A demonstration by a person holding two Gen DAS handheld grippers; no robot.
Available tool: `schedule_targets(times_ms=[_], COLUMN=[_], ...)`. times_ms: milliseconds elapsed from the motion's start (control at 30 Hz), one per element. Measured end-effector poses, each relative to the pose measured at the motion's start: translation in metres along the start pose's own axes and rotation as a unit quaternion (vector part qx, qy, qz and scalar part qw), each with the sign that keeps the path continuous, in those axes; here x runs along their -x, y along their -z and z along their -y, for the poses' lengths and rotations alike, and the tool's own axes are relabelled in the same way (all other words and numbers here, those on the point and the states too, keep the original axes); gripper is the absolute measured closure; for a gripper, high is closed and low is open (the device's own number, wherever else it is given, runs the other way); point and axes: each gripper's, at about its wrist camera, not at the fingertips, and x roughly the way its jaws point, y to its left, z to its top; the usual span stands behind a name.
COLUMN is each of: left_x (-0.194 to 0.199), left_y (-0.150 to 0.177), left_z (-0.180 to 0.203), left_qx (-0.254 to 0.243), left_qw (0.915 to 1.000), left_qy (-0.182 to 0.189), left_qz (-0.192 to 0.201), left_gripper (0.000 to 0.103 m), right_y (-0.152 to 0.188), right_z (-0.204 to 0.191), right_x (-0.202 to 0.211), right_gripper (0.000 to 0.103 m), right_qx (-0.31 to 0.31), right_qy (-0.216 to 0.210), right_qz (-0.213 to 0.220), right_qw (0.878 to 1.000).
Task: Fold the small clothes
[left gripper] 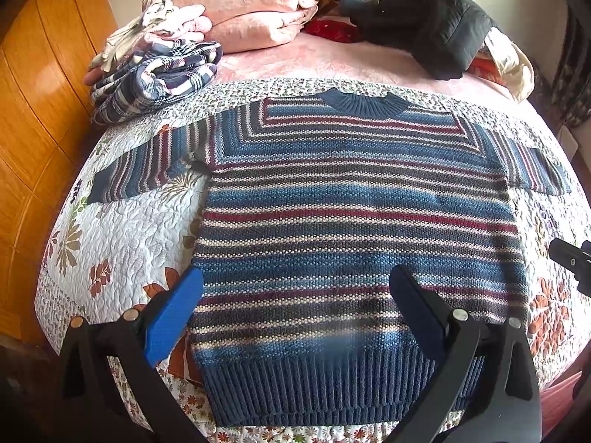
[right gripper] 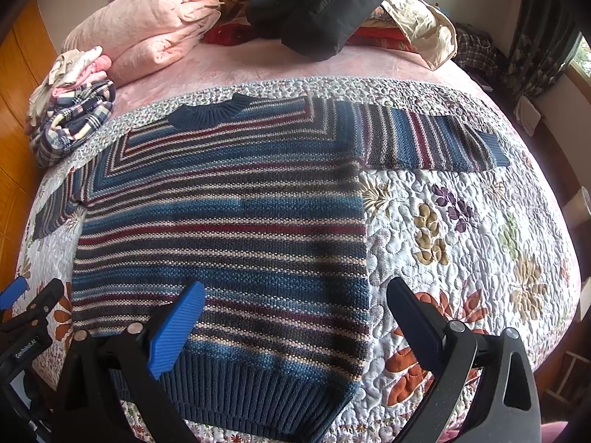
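Right wrist view only: "GenRobot.AI" on left gripper. Both tongs spread wide, empty, right gripper over striped sweater.

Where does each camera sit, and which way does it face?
Left wrist: on the left gripper, open, above the hem of the striped sweater, facing the pink bedding; the right gripper's edge shows.
Right wrist: on the right gripper, open, over the sweater's hem corner; the left gripper shows.
Shared: sweater, floral quilt, plaid garment.
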Motion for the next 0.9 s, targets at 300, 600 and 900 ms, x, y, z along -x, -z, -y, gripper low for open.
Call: schedule_targets(times_ms=[300,600,900], left_x=[0.0001,0.0001,0.0003], left_y=[-0.0004,-0.0004,-0.0009], left_z=[0.0009,0.0008,0.0017], left_qx=[-0.002,-0.002,-0.004], left_qw=[1.0,1.0,1.0], left_qy=[-0.002,-0.001,0.001], left_qz=[0.001,0.001,0.004], left_gripper=[0.003,0.003,0.003], right_y=[-0.0009,-0.0014,-0.0052], right_z=[-0.0008,-0.0005,-0.0004], right_x=[0.0011,0.0019,0.0035], right_gripper=[0.004,0.004,0.004], right_qx=[-0.001,0.0,0.0], right_qy=[0.001,0.001,-0.003], right_qz=[0.003,0.003,0.003], right_qw=[1.0,1.0,1.0])
